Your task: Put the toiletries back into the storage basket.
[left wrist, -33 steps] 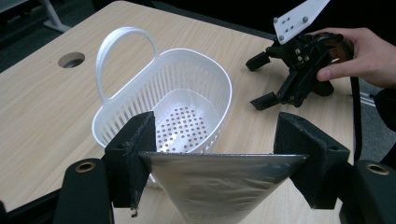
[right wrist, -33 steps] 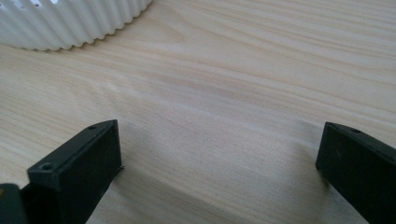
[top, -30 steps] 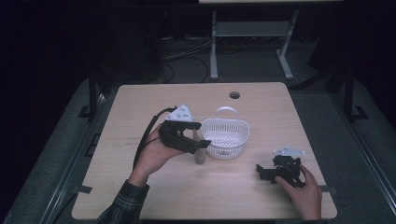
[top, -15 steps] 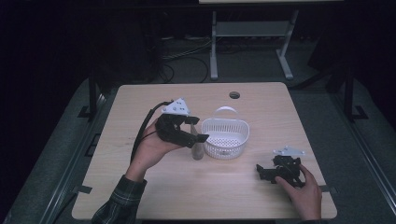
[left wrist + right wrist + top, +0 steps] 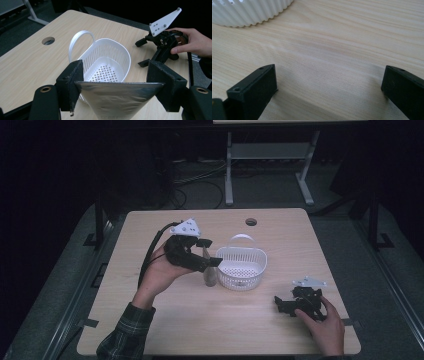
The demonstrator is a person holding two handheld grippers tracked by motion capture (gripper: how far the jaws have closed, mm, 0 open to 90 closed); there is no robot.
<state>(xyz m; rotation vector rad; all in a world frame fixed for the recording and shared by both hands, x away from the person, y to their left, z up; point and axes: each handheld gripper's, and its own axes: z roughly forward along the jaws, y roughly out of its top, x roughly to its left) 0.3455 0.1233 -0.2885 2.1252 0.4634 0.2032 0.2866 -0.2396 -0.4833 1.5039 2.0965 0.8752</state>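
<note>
In the high view the left gripper (image 5: 212,258) is hanging above the worktop (image 5: 150,320), just left of a white basket (image 5: 242,266), and a small grey pouch (image 5: 210,276) is dangling from it, its bottom close to the wood; whether it is touching the surface cannot be told from there. The left gripper view is giving the grip itself: the left gripper (image 5: 115,85) is clamping the silver pouch (image 5: 117,98) by its flat top edge, one jaw pressing on each end of the seam, with the pouch narrowing downward out of the picture. Beyond it the basket (image 5: 105,62) is sitting upright on the worktop (image 5: 27,62), its handle raised at the far side and its holed floor bare.

The right gripper (image 5: 284,304) is resting low near the front right corner in the high view, a hand (image 5: 325,327) lying on it, well apart from the basket. In the left gripper view that same right gripper (image 5: 143,53) is showing farther off with fingers (image 5: 193,42) around its body. The right gripper view is looking along the wood: the right gripper (image 5: 329,85) is standing wide open with bare worktop (image 5: 337,50) between its jaws, and the ribbed basket (image 5: 249,12) wall is curving across the upper left corner.
</note>
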